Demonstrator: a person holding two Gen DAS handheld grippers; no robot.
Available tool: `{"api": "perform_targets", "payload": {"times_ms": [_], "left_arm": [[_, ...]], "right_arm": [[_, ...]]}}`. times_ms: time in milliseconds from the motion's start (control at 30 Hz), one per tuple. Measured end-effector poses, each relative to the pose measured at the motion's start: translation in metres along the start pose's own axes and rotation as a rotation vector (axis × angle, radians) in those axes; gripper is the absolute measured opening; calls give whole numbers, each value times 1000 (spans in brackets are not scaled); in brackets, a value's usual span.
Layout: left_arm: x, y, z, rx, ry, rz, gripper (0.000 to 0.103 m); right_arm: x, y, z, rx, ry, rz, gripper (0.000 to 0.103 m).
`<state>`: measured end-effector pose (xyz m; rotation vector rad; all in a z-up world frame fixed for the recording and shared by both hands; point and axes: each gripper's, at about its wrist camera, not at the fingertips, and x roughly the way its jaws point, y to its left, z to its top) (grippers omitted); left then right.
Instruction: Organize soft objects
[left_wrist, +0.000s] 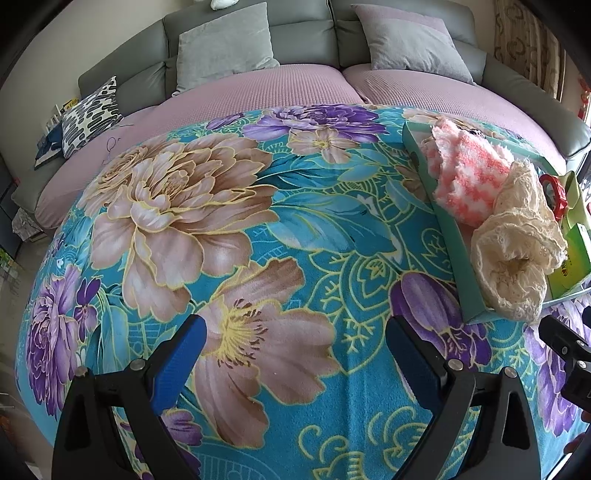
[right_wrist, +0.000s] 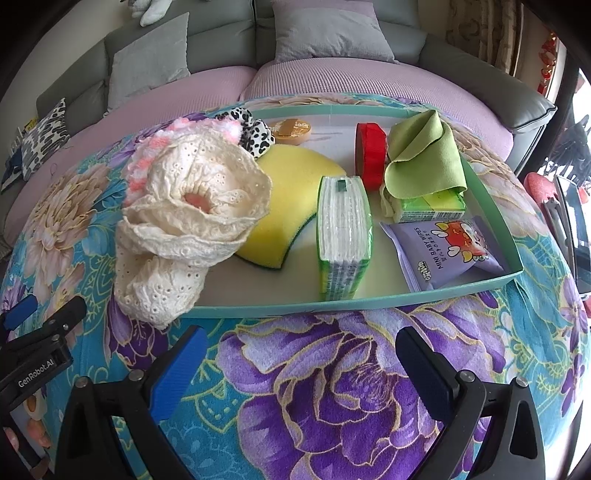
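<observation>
A teal tray (right_wrist: 369, 301) sits on a floral blanket (right_wrist: 332, 387). In it lie a cream lace cloth (right_wrist: 192, 218) that hangs over the near left rim, a pink-and-white fluffy cloth (right_wrist: 184, 127), a spotted scrunchie (right_wrist: 255, 134), a yellow sponge (right_wrist: 280, 206), a green tissue pack (right_wrist: 343, 240), a green cloth (right_wrist: 424, 155), a baby wipes pack (right_wrist: 447, 251) and a red tape roll (right_wrist: 371, 155). My right gripper (right_wrist: 299, 365) is open and empty, just short of the tray's near rim. My left gripper (left_wrist: 295, 350) is open and empty over bare blanket (left_wrist: 221, 221), left of the tray (left_wrist: 454, 236).
A grey sofa with lilac seat covers (left_wrist: 280, 88) and grey cushions (left_wrist: 221, 44) lies behind the blanket. A spotted cushion (left_wrist: 88, 114) lies at far left. An orange round lid (right_wrist: 293, 129) sits at the tray's back. The other gripper shows at each view's edge (right_wrist: 40, 343).
</observation>
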<state>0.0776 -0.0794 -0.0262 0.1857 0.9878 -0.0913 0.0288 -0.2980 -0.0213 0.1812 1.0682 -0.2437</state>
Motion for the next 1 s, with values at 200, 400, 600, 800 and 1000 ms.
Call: {"api": "perform_targets", "payload": {"times_ms": [200, 400, 600, 800, 1000], "left_arm": [[1, 0, 0, 3, 2, 1, 98], [3, -1, -1, 5, 7, 1, 98], [3, -4, -2, 17, 15, -12, 98], [3, -6, -3, 25, 20, -15, 98], [0, -4, -2, 12, 6, -26, 98]], "right_arm": [[-1, 0, -1, -1, 0, 0, 103], [-1, -1, -2, 2, 1, 0, 103], [0, 0, -2, 1, 3, -2, 103], [1, 0, -3, 1, 4, -3, 103], [1, 0, -2, 1, 4, -3, 103]]}}
